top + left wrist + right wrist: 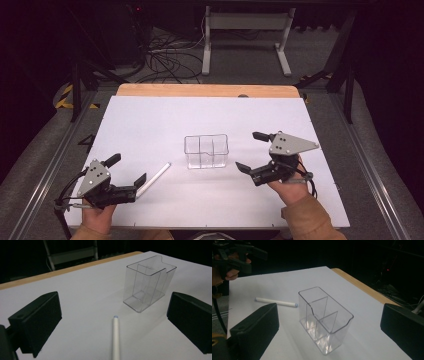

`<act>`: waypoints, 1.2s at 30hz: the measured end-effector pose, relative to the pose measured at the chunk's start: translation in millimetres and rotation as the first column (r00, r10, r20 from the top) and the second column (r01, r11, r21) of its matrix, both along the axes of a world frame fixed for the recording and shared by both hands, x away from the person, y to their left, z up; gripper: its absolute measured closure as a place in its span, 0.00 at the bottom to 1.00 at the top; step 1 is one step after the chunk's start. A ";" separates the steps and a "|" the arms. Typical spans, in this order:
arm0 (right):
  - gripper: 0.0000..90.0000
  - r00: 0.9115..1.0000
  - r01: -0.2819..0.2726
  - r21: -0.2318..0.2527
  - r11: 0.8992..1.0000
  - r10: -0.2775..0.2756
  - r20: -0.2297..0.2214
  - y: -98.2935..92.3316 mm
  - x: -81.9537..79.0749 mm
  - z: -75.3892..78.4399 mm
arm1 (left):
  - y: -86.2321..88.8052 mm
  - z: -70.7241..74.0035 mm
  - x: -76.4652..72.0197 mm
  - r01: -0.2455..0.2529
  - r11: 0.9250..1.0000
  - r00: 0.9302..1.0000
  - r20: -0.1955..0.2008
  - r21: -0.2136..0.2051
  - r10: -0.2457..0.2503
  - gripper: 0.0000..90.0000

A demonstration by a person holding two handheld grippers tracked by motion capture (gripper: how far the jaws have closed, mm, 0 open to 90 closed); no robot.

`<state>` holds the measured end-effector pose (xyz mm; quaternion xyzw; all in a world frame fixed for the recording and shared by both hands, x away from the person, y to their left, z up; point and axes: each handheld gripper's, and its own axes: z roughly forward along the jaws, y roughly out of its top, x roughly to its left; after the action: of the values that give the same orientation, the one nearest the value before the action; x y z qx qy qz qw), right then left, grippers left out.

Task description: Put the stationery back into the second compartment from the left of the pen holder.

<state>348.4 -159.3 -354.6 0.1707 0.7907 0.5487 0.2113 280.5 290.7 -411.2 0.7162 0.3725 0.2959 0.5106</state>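
A clear plastic box (206, 151) with inner dividers stands upright and empty at the middle of the white mat (200, 115). A white pen (154, 179) lies flat to its left, pointing toward it. My left gripper (128, 169) is open at the pen's near end. In the left gripper view the pen (115, 337) runs up between the wide jaws, touching neither, with the box (148, 285) beyond. My right gripper (250, 151) is open just right of the box. In the right gripper view the box (324, 320) stands ahead of the spread jaws, with the pen (276, 302) behind it.
A wooden strip (205, 90) marks the table's far edge. Beyond it on the floor are a white table frame (245, 30) and loose cables (165, 60). Metal rails (50, 170) run along both sides of the table.
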 end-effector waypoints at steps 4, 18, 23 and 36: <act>0.02 0.999 0.029 0.016 0.999 -0.029 -0.015 -13.8 -9.1 -13.1 | -3.4 2.3 3.2 0.020 1.000 1.000 -0.014 0.022 -0.020 0.01; 0.02 0.996 0.089 0.108 0.990 -0.085 -0.040 -50.3 -27.8 -51.7 | -16.4 16.7 23.1 0.083 0.995 0.991 -0.106 0.055 -0.077 0.01; 0.02 0.995 0.095 0.108 0.990 -0.092 -0.040 -55.0 -28.3 -54.3 | -25.0 17.3 36.5 0.098 0.991 0.983 -0.167 0.093 -0.082 0.01; 0.03 0.998 0.052 0.118 0.992 -0.048 -0.039 -55.6 -28.5 -58.4 | -33.9 11.3 59.7 0.155 0.980 0.953 -0.281 0.123 -0.115 0.02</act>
<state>319.9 -215.0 -413.0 0.2126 0.7559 0.5860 0.2002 340.2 256.8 -400.0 0.8088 0.3671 0.1847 0.4207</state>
